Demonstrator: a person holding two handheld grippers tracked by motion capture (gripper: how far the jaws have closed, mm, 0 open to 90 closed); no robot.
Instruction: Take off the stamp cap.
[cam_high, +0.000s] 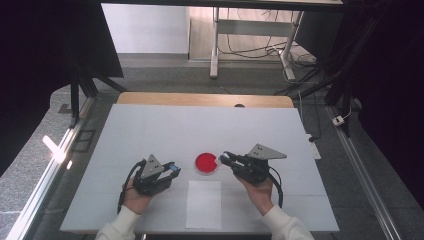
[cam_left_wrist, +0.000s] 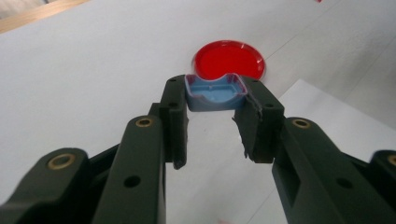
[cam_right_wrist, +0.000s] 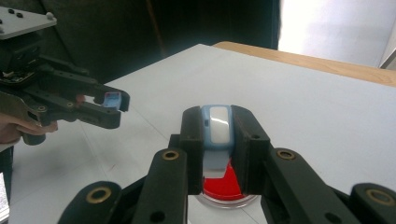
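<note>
White sheet (cam_high: 203, 204) on table (cam_high: 150, 130)

Right hand-held gripper (cam_right_wrist: 218, 154) clamped on blue-and-white piece (cam_right_wrist: 217, 126) above red dish (cam_right_wrist: 227, 185).

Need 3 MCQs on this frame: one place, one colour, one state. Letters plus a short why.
1. Where does the red dish sit?
A. on the table between the two grippers
B. on the paper sheet
C. at the table's far edge

2. What colour is the small part in the left gripper?
A. green
B. light blue
C. yellow

3. How does the right gripper stand?
A. wide open, holding nothing
B. lying on the table
C. shut on a blue-and-white piece

Answers:
1 A: the high view shows the dish between the grippers, beyond the paper sheet.
2 B: the left gripper view shows a light blue tray-like part clamped at the jaw tips.
3 C: the right gripper view shows both jaws pressed against the piece, above the dish.
</note>
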